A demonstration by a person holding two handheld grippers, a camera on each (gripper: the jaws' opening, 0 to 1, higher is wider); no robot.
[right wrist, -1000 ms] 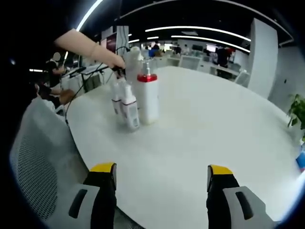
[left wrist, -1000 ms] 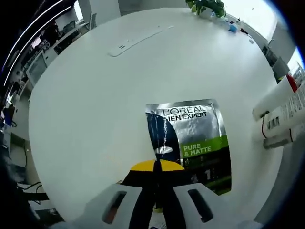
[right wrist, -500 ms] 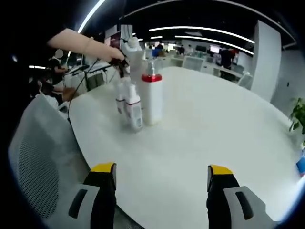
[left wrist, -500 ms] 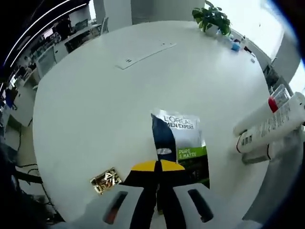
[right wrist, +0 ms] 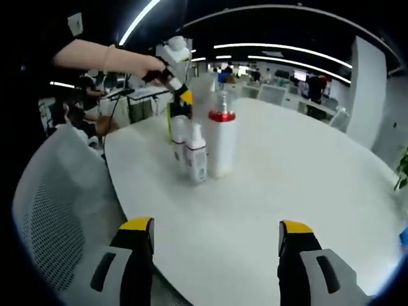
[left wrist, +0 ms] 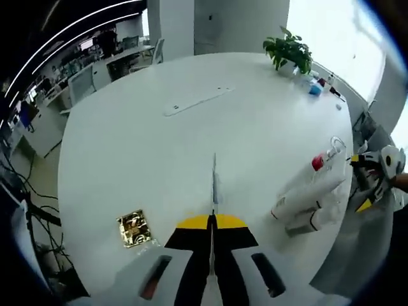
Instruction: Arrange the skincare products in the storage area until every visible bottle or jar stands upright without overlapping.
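In the left gripper view, the left hand-held gripper (left wrist: 213, 224) rises from the bottom with its yellow-tipped black jaws pressed together on a thin flat sachet (left wrist: 214, 185), seen edge-on as a narrow sliver running straight up from the tips, lifted above the round white surface (left wrist: 159, 146). A small gold foil packet (left wrist: 134, 227) lies flat on the surface to the left of the jaws. Toward the right edge stands a tall white pump bottle with a red collar (left wrist: 310, 183), with two smaller white bottles (left wrist: 312, 215) just beside it; the fisheye lens makes them all lean. Beyond them, at the far right, the right hand-held gripper (left wrist: 370, 182) comes into view. A long flat white strip (left wrist: 196, 102) lies farther off on the surface, and a green potted plant (left wrist: 290, 52) stands at the far rim.

In the right gripper view, the right hand-held gripper (right wrist: 216, 233) has its jaws spread wide apart with nothing between them, held over the near part of the surface (right wrist: 306, 172). The tall pump bottle (right wrist: 222, 143) stands upright, and the smaller white bottles (right wrist: 196, 156) stand upright close against its left side. Behind them a person's hand (right wrist: 148, 65) holds the left hand-held gripper (right wrist: 180, 89) above the surface. A grey mesh chair back (right wrist: 54, 210) sits at the lower left.
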